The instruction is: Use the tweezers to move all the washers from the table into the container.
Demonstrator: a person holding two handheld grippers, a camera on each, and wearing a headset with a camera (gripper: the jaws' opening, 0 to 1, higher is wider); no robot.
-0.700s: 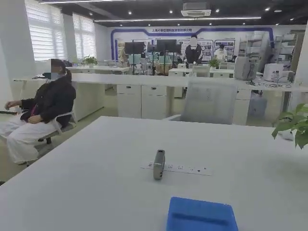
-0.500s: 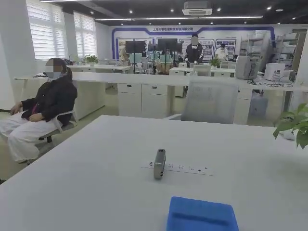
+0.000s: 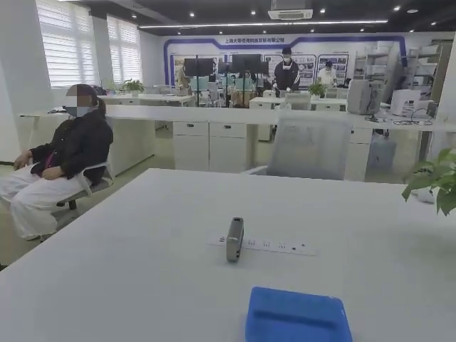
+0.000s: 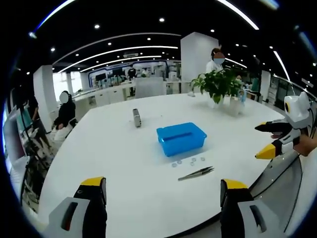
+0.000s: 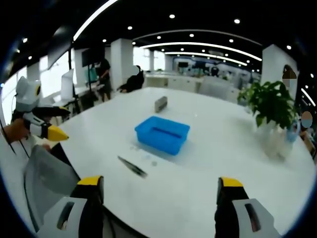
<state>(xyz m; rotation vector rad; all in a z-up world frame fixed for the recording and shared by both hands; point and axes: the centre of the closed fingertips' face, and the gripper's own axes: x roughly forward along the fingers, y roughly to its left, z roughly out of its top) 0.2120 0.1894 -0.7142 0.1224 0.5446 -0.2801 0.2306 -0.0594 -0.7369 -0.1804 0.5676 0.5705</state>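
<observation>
A blue container (image 4: 181, 138) (image 5: 162, 133) (image 3: 298, 316) stands on the white table (image 4: 148, 163). Several small washers (image 4: 187, 161) (image 5: 148, 159) lie just in front of it, and metal tweezers (image 4: 196, 172) (image 5: 132, 167) lie beside them, nearer the table edge. My left gripper (image 4: 161, 198) is open, held back off the table's near edge with nothing between its fingers. My right gripper (image 5: 158, 198) is open too, also off the edge and empty. In the left gripper view the right gripper (image 4: 282, 139) comes in from the right; in the right gripper view the left gripper (image 5: 37, 124) comes in from the left.
A grey upright device (image 3: 234, 239) stands by a power strip (image 3: 274, 246) set in the table beyond the container. A potted plant (image 4: 218, 87) (image 5: 271, 106) sits at the table's far side. A seated person (image 3: 60, 164) and office chairs (image 3: 310, 146) are beyond.
The head camera has tilted slightly, so the scene sits a little lower or higher; nothing on the table has moved.
</observation>
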